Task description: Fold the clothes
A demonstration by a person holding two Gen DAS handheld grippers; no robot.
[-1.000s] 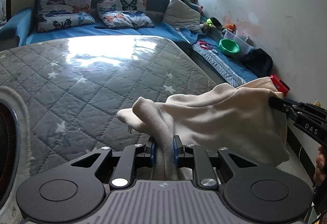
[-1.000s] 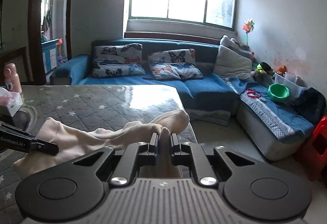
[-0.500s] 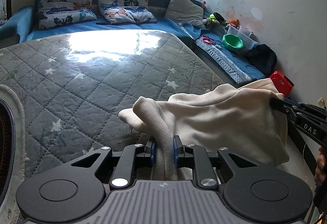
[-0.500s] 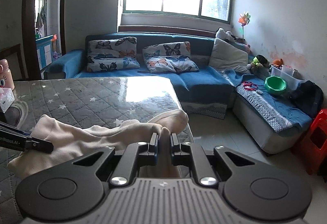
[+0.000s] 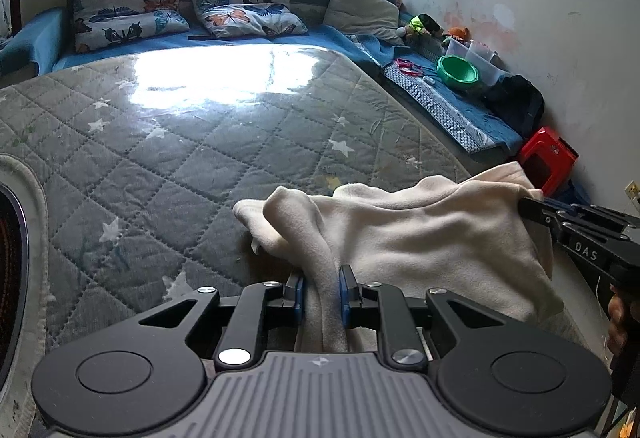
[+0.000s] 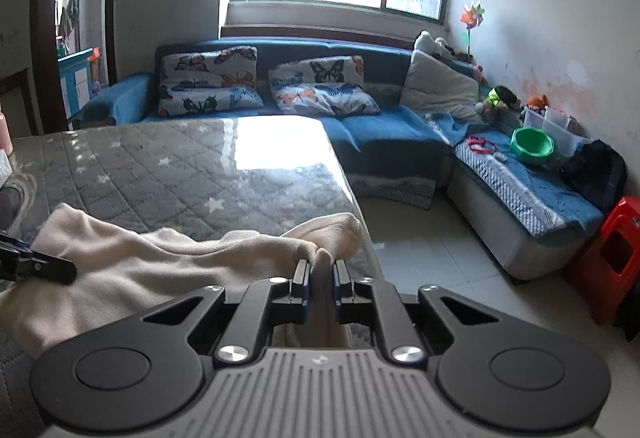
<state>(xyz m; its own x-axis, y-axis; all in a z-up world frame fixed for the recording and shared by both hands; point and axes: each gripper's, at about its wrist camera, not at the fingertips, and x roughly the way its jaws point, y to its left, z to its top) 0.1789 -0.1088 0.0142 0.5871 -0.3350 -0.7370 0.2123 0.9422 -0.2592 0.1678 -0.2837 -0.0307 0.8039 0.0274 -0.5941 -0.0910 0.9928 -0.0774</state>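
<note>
Two grippers, one cream garment, stretched out over the mattress edge.

The left gripper point(image 5: 322, 290) pinches a bunched fold of the garment point(image 5: 420, 238), and the right gripper point(image 6: 320, 282) clamps the other end. That keeps the cloth spanned between them, hanging low over the near corner of the mattress point(image 5: 180, 142). It looks set to go down flat, ready for folding.

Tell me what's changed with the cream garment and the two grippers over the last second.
Both views tilt further down toward the quilted table, so the cream garment is being lowered. Nothing was grabbed or released: the left gripper and right gripper stay clamped on it, stretched between them.
</note>
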